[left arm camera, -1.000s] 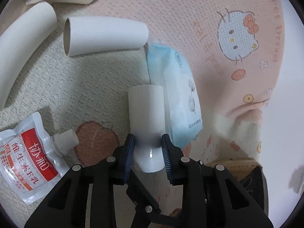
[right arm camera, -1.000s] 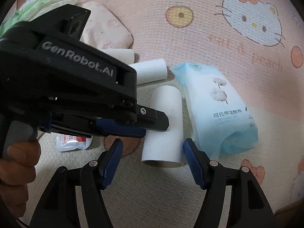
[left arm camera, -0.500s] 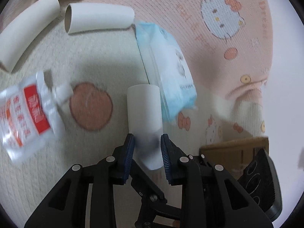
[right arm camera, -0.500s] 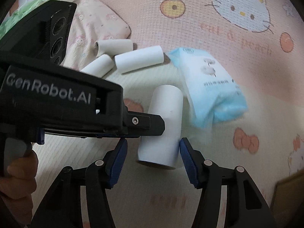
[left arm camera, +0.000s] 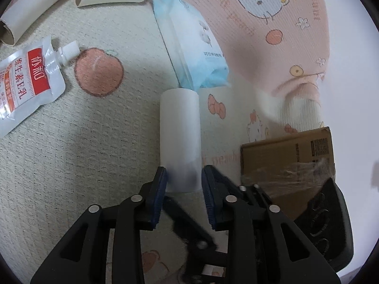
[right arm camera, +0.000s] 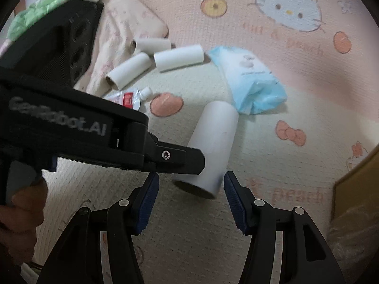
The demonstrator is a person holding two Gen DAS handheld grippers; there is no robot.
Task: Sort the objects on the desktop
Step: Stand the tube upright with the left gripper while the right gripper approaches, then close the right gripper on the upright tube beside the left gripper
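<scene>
Handing over the tube (left arm camera: 180, 137): left gripper (left arm camera: 182, 184) is opening, seemingly off it; right gripper (right arm camera: 189, 196), parted, must close on it.

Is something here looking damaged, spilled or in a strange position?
Nothing looks spilled or damaged. The cardboard tubes lie scattered at different angles beside the wipes pack and the capped pouch: unsorted clutter, not an accident.

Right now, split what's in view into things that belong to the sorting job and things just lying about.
Part of the job:
- white tube between the left tool's opening jaws
- three cardboard tubes
- blue wipes pack
- spouted pouch
- right tool, open
- cardboard box, possibly

Lying about:
- cartoon blanket
- green cloth
</scene>
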